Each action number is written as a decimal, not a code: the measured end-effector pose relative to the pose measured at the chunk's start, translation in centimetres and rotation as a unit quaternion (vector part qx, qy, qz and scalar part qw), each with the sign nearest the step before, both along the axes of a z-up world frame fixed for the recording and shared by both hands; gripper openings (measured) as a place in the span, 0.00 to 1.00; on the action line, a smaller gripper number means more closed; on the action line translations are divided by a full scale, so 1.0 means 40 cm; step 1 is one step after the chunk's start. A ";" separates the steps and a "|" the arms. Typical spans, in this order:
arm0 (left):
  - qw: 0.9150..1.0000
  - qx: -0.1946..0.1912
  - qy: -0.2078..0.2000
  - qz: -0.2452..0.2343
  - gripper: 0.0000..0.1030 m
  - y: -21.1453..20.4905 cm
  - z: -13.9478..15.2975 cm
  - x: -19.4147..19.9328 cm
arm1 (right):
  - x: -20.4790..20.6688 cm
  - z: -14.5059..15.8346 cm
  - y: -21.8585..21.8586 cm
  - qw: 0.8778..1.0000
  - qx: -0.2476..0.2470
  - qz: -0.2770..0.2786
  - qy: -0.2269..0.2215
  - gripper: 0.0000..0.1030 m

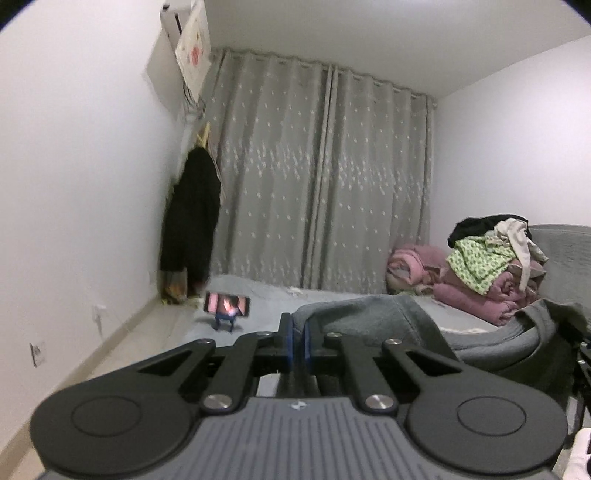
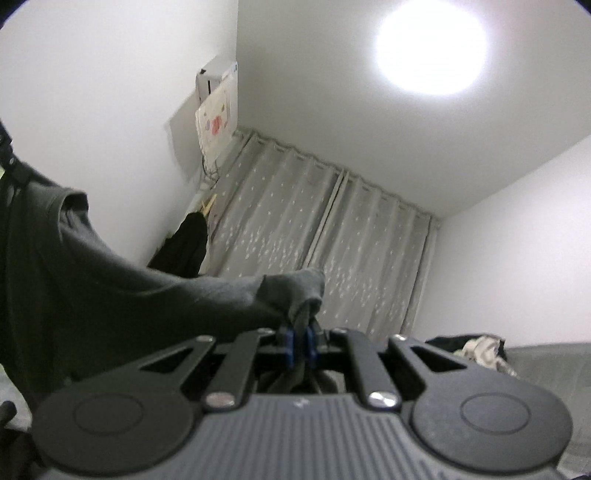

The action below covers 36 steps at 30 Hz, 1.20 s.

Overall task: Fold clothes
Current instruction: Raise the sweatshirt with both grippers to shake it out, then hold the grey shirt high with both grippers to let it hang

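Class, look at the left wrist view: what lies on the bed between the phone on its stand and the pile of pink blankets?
In the left wrist view, the grey garment held by the left gripper rises between the phone and the pink blankets; behind it, bare grey bedding.

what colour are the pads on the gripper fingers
Blue. The pads on the left gripper show best in the left wrist view, pressed nearly together.

Pretty clearly a bedroom at home: grey star-patterned curtains (image 1: 325, 177) wall to wall, a heap of clothes (image 1: 491, 254) on pink blankets (image 1: 476, 291), a wall air conditioner (image 1: 177, 22), probably a bed (image 1: 332, 299) underneath.
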<state>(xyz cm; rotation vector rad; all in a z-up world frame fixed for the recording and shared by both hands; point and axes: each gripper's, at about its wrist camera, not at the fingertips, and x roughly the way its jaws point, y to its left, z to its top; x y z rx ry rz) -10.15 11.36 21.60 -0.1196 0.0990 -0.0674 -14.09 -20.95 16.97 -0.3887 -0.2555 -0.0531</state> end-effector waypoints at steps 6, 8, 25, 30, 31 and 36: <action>0.998 -0.007 -0.055 0.003 0.05 0.000 0.092 -0.068 | -0.083 0.090 0.021 0.998 -0.024 -0.012 -0.061 0.07; 0.997 -0.008 -0.079 0.007 0.05 0.000 0.127 -0.094 | -0.115 0.125 0.026 0.996 -0.028 -0.014 -0.084 0.07; 0.964 -0.005 -0.260 0.045 0.05 0.031 0.388 -0.267 | -0.272 0.332 0.042 0.969 -0.067 -0.055 -0.230 0.07; 0.965 0.002 -0.258 0.039 0.05 0.024 0.382 -0.229 | -0.236 0.325 0.035 0.970 -0.064 -0.074 -0.221 0.07; 0.967 0.003 -0.254 0.035 0.05 0.020 0.375 -0.215 | -0.226 0.321 0.033 0.971 -0.062 -0.077 -0.217 0.07; 0.976 0.021 -0.216 0.022 0.05 -0.014 0.316 -0.096 | -0.153 0.292 0.011 0.977 -0.058 -0.096 -0.183 0.07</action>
